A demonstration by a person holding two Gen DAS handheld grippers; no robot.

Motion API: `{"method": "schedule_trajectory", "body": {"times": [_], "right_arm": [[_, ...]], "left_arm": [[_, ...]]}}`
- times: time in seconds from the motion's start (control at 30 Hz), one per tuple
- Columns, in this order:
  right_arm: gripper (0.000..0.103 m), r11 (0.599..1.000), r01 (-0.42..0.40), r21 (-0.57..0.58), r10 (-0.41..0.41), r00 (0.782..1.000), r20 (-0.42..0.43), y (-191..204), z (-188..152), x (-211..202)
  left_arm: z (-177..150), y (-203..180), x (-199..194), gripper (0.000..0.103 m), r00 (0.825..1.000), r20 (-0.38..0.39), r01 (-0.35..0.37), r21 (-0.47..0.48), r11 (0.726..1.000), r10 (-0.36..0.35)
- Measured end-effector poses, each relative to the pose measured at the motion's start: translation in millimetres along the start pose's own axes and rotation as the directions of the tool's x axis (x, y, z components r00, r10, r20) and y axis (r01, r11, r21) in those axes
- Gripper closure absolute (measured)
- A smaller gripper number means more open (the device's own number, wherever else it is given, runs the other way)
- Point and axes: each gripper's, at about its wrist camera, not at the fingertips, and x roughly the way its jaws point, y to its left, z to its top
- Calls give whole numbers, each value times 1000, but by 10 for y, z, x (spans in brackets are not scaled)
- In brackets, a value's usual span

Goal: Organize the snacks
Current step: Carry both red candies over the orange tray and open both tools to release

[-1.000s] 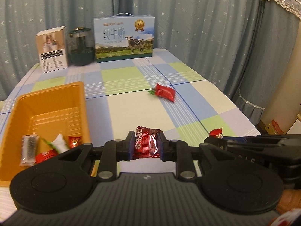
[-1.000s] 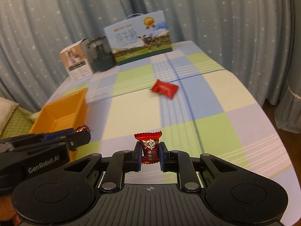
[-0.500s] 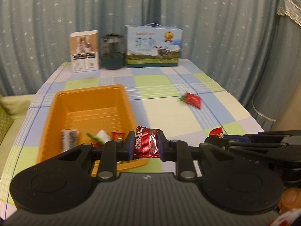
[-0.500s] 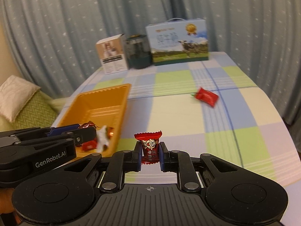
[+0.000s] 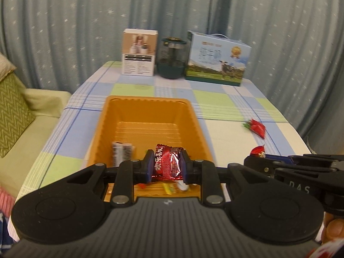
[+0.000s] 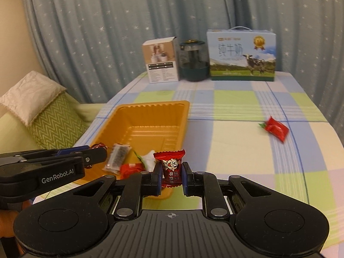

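My left gripper (image 5: 166, 166) is shut on a red foil snack packet (image 5: 167, 164) and holds it over the near end of the orange tray (image 5: 148, 116). My right gripper (image 6: 172, 175) is shut on a small red wrapped candy (image 6: 171, 167), just above the tray's near right corner (image 6: 169, 191). The tray holds several snacks, among them a grey bar (image 6: 118, 155) and red and white wrappers (image 6: 139, 164). One red snack packet (image 6: 276, 128) lies loose on the checked tablecloth to the right, also shown in the left wrist view (image 5: 257, 128).
A white box (image 5: 139, 52), a dark jar (image 5: 172, 59) and a blue milk carton box (image 5: 217, 59) stand along the table's far edge before a curtain. A green sofa (image 5: 23, 111) with a pillow is left of the table. The table edge curves at the right.
Both grippers, each still holding its snack, have swung left toward the orange tray. The left one is now over the tray's near end; the right one is at its near right corner.
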Motion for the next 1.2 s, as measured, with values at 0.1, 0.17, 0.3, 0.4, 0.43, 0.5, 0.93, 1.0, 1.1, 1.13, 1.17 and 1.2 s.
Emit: {"method": "schedule_trajectory", "body": {"times": [0.1, 0.17, 0.3, 0.4, 0.43, 0.5, 0.93, 1.0, 1.1, 1.13, 1.17, 1.2], "right_arm": [[85, 1000, -12, -14, 11, 1000, -6, 56, 52, 91], [85, 1000, -17, -20, 17, 1000, -11, 84, 73, 157], [85, 999, -27, -26, 27, 999, -21, 115, 94, 289], [85, 999, -33, -22, 33, 999, -29, 114, 105, 380], [85, 999, -35, -21, 34, 999, -31, 110, 105, 401], [85, 999, -35, -20, 35, 999, -35, 109, 104, 442], [85, 999, -49, -7, 48, 997, -58, 99, 83, 557], [85, 998, -56, -9, 55, 997, -60, 115, 91, 576], [85, 998, -65, -15, 64, 996, -58, 159, 95, 585], [85, 998, -69, -15, 68, 996, -57, 168, 97, 590], [85, 997, -72, -17, 71, 996, -56, 178, 100, 596], [85, 997, -74, -17, 73, 996, -55, 189, 104, 605]], "left_arm": [[32, 146, 46, 81, 1000, -1, -21, -32, 999, 21], [49, 228, 78, 81, 999, -2, -37, -43, 998, 37], [83, 340, 154, 81, 999, -7, -53, -70, 996, 52], [98, 381, 215, 81, 998, -13, -55, -75, 996, 54], [99, 392, 234, 81, 998, -14, -58, -77, 995, 57], [104, 403, 289, 80, 998, -17, -58, -80, 995, 57], [115, 639, 301, 67, 997, -5, -81, -177, 981, 81], [133, 663, 275, 67, 996, 2, -89, -179, 980, 91], [154, 688, 244, 67, 995, 10, -97, -175, 980, 100], [152, 693, 236, 67, 995, 10, -98, -172, 980, 102], [152, 693, 234, 67, 995, 10, -99, -169, 981, 102], [147, 691, 233, 67, 995, 9, -101, -167, 981, 104]]}}
